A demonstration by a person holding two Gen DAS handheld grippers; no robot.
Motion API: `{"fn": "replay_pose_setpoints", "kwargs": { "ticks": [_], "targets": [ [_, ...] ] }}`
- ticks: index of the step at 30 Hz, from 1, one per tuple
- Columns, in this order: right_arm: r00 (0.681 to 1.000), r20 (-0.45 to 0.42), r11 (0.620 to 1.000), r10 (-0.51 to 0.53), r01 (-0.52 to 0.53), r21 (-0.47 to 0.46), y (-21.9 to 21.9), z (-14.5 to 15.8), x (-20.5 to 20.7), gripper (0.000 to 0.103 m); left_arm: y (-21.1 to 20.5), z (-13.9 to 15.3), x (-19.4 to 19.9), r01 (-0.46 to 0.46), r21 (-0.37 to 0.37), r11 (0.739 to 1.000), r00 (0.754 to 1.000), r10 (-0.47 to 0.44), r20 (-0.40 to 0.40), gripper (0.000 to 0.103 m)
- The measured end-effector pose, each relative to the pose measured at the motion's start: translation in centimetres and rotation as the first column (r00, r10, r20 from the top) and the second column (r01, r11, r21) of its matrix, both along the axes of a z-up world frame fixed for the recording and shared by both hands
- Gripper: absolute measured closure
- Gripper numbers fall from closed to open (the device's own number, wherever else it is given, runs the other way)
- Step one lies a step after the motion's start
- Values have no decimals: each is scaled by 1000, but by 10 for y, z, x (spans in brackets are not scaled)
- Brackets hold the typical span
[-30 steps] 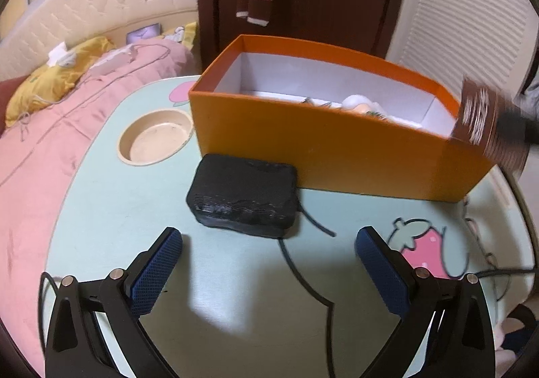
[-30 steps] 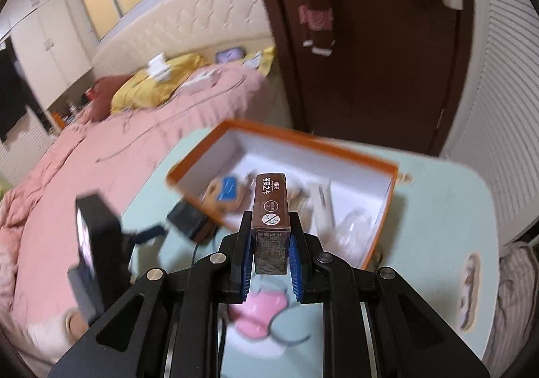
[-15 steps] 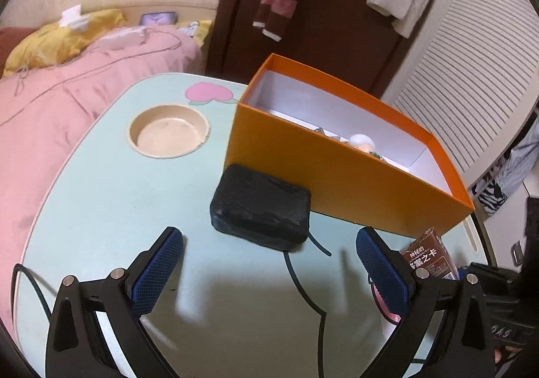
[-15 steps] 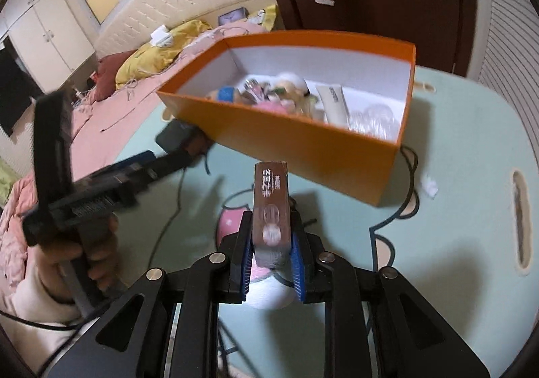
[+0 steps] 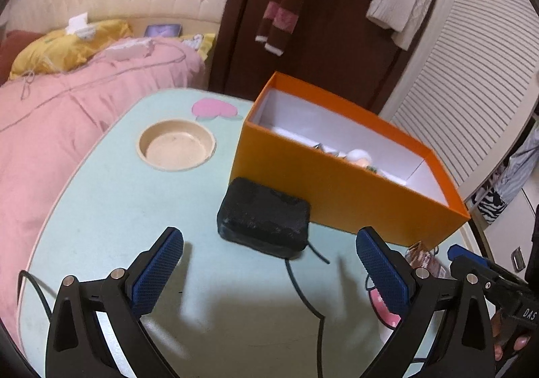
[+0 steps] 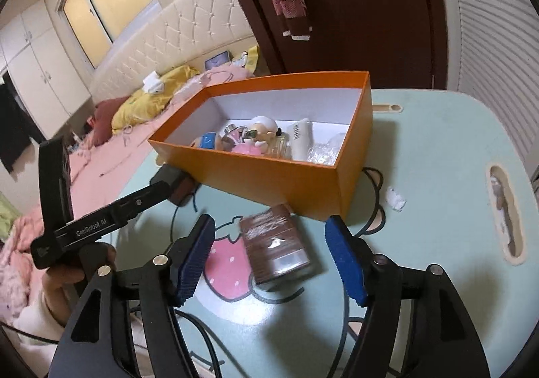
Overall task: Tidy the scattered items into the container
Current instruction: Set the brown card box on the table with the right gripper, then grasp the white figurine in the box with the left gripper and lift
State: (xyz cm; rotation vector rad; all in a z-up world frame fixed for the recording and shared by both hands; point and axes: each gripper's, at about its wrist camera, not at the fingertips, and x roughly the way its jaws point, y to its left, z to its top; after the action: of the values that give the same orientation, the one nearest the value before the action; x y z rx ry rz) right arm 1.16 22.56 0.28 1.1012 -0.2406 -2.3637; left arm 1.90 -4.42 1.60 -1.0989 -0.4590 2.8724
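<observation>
An orange box (image 6: 269,172) stands on the pale green table; it also shows in the left wrist view (image 5: 337,182). It holds several small toys and bottles (image 6: 266,138). A brown drink carton (image 6: 274,243) lies flat on the table in front of the box, between the fingers of my open right gripper (image 6: 271,255). Its corner shows in the left wrist view (image 5: 422,258). My left gripper (image 5: 269,263) is open and empty, just short of a black block (image 5: 264,221) that lies against the box's side.
A black cable (image 5: 303,287) runs from the black block across the table. A round beige recess (image 5: 177,144) is in the table at the left. A white crumpled scrap (image 6: 395,199) lies right of the box. A pink bed (image 5: 67,101) borders the table.
My right gripper came down from above the box, set the brown carton on the table and opened. My left gripper drew back a little from the black block.
</observation>
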Motion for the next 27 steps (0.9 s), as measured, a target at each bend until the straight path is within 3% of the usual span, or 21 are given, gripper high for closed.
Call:
{"fn": "replay_pose_setpoints", "kwargs": {
  "ticks": [6,9,11,12,15,20,22,27],
  "targets": [
    [1000,-14,998,-6,5,-65,9,0,3,34,4,39,-10,48,8,999,999,-48,-12,1],
    [1000,23,996,-16,18,-92,15,-6,-1,34,15,68,-29,73,-58,996,997,-73,-5,2],
    [999,35,994,-26,29,-101,20,-7,-2,34,25,84,-41,108,-100,989,994,-108,3,14],
    [999,37,994,-30,34,-105,22,-7,-2,34,32,90,-49,132,-121,984,991,-131,13,14],
    [998,45,992,-39,44,-118,26,-8,-3,34,57,95,-81,212,-185,960,975,-195,107,16],
    [998,55,991,-38,45,-128,26,-9,-4,34,102,70,-136,326,-246,913,927,-257,275,31],
    [998,53,991,-40,46,-126,27,-9,-4,34,113,54,-151,345,-278,897,911,-248,329,32],
    [998,54,989,-42,50,-137,29,-9,-4,34,126,15,-174,377,-309,873,870,-220,440,49]
  ]
}}
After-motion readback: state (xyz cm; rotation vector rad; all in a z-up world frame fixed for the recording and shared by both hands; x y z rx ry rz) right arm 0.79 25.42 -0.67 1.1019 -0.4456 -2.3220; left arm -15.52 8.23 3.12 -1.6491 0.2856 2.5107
